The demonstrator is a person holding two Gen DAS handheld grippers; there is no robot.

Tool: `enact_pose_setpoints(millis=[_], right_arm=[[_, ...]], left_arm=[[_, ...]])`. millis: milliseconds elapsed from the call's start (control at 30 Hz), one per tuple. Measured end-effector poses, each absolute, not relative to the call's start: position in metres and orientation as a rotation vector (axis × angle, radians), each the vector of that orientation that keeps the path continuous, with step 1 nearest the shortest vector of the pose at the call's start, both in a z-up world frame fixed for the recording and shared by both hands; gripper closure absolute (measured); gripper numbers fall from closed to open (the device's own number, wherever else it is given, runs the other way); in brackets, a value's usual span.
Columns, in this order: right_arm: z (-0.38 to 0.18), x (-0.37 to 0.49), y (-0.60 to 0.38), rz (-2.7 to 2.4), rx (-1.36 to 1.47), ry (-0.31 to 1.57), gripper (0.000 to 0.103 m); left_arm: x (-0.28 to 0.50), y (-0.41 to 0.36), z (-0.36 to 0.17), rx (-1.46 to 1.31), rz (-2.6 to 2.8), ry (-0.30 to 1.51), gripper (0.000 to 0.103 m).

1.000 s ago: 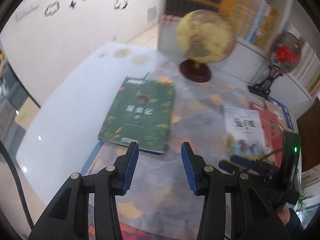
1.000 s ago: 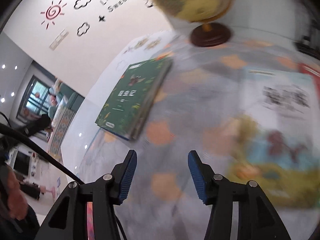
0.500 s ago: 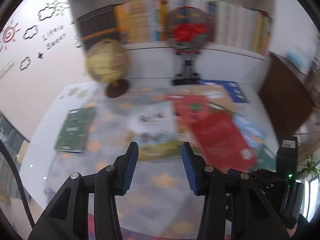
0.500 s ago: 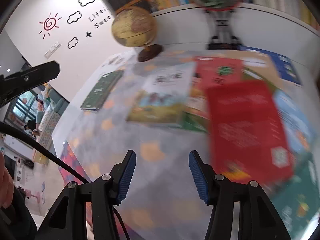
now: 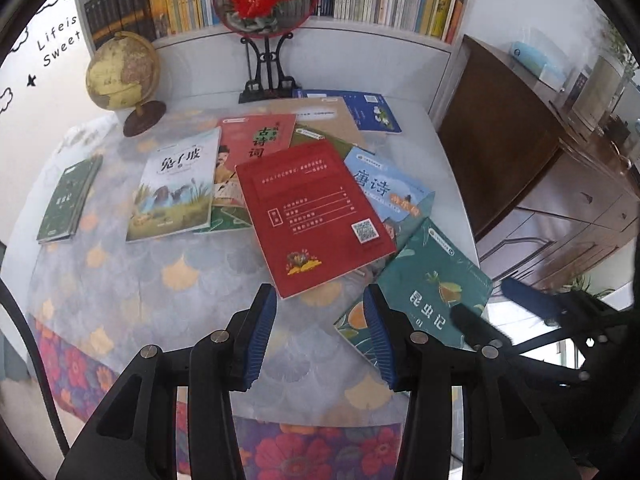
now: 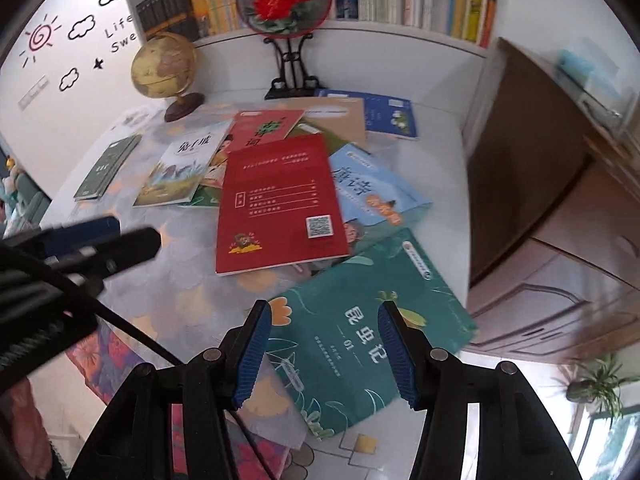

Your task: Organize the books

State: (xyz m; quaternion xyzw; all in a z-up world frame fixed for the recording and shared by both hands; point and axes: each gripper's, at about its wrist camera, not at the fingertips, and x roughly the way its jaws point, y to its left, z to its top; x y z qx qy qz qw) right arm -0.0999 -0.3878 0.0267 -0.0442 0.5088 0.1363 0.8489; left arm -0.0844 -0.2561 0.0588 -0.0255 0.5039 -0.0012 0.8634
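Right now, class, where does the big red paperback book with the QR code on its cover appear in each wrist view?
Left wrist view: the big red paperback book lies at centre, just beyond the left tongs.
Right wrist view: it lies left of centre, above the right tongs.
Shared landmark: the yellow globe on its brown stand, upper left.

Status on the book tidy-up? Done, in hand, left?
Done: one dark green book lies apart at the table's left. In hand: nothing; left gripper and right gripper are open and empty. Left: the overlapping pile, red book on top, teal book nearest.
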Motion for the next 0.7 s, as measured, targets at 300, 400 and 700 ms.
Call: enact_pose_setpoints(millis=[300, 400, 700], right_arm=[[0.054, -0.106, -0.375, 0.199, -0.17, 0.996, 0.05], [0.058, -0.103, -0.372, 0.161, -0.187, 0.987, 0.05], [0.067, -0.093, -0.37, 0.124, -0.197, 0.956, 0.05]], left_arm=[[-0.068, -0.247, 0.068, -0.029, 0.011, 1.037, 0.06], [-0.062, -0.245, 0.07, -0.019, 0.015, 1.031, 0.06], [-0.049, -0.243, 0.076, 0.006, 0.025, 1.015, 0.06]])
